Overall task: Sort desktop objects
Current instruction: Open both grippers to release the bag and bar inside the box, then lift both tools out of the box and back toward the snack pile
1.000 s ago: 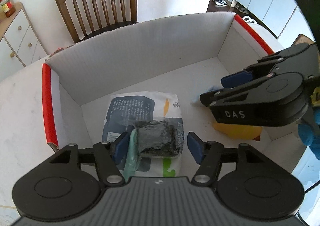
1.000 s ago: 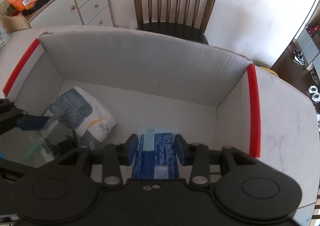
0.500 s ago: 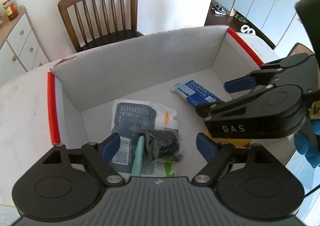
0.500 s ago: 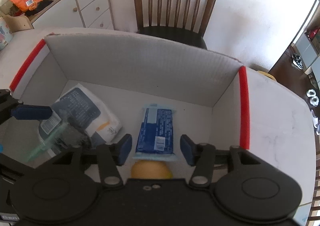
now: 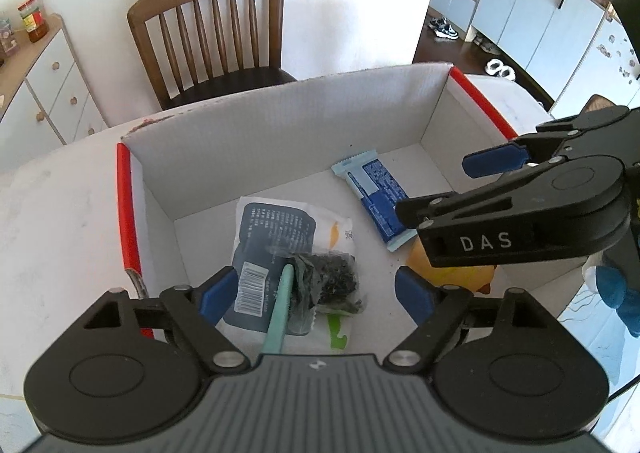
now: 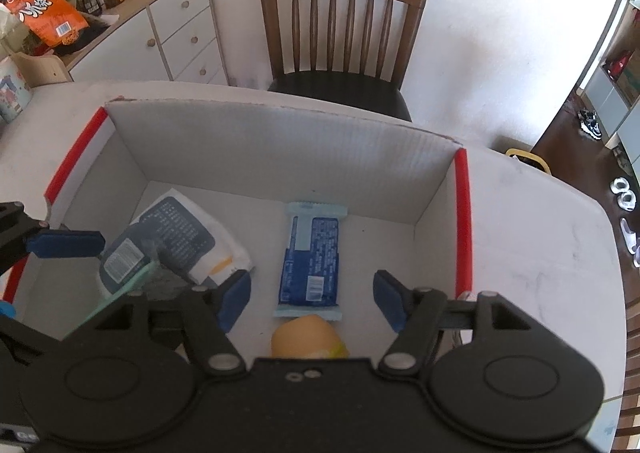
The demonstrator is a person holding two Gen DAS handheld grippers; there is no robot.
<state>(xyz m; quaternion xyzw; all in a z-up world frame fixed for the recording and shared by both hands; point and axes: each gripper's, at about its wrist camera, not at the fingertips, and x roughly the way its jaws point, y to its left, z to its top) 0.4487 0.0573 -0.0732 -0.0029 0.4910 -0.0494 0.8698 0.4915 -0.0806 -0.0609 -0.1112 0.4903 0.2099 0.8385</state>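
Observation:
An open white cardboard box [image 5: 280,141] with red-taped edges holds several items. A white and dark blue pouch [image 5: 276,229] lies at its left, with a clear bag of dark bits [image 5: 332,281] on it. A blue snack bar wrapper [image 5: 374,197] lies in the middle; it also shows in the right wrist view [image 6: 312,257]. A yellow-orange object [image 6: 308,337] lies near the front wall. My left gripper [image 5: 316,293] is open and empty above the bag. My right gripper [image 6: 312,295] is open and empty above the wrapper.
The box stands on a white marble-look table [image 6: 540,237]. A wooden chair [image 6: 344,41] stands behind the far wall. A white drawer cabinet [image 6: 160,33] with jars and a snack bag is at the back left. A blue and white object [image 5: 612,285] lies at the right.
Both grippers opened and rose back from the box. The left one let go of the bag of dark bits, the right one let go of the blue wrapper; both items now lie in the box.

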